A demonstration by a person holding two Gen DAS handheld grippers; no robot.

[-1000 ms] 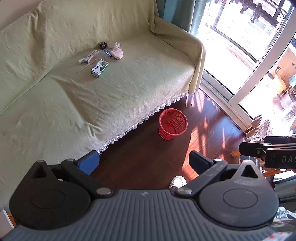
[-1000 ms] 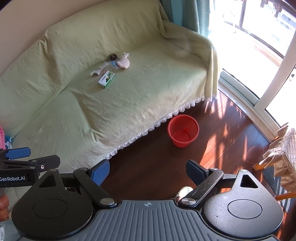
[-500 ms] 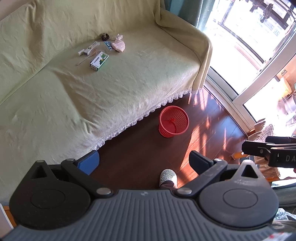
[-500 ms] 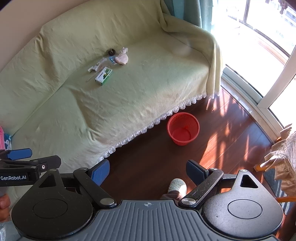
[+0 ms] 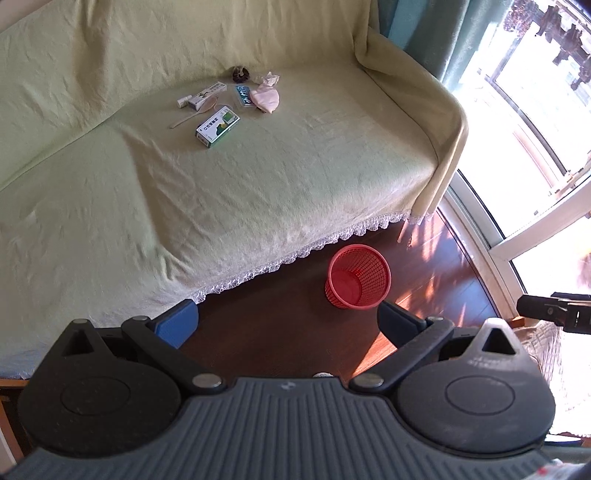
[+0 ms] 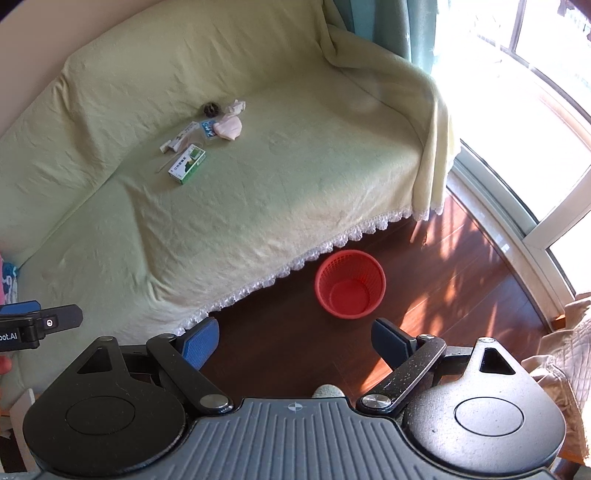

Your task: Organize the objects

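Small items lie in a cluster far back on a sofa draped in pale green cloth: a green-and-white box, a long white box, a thin wooden stick, a blue card, a pink cloth, crumpled tissue and a dark round thing. My left gripper and right gripper both hover open and empty over the dark wood floor, well short of the sofa.
A red mesh basket stands empty on the floor by the sofa's lace hem. Teal curtains and bright glass doors fill the right. A quilted beige fabric sits at the right edge. A slippered foot shows below.
Both grippers have moved closer to the sofa and basket; the basket now sits nearer the fingertips. The foot has slipped mostly behind the gripper bodies. Both grippers stay open.
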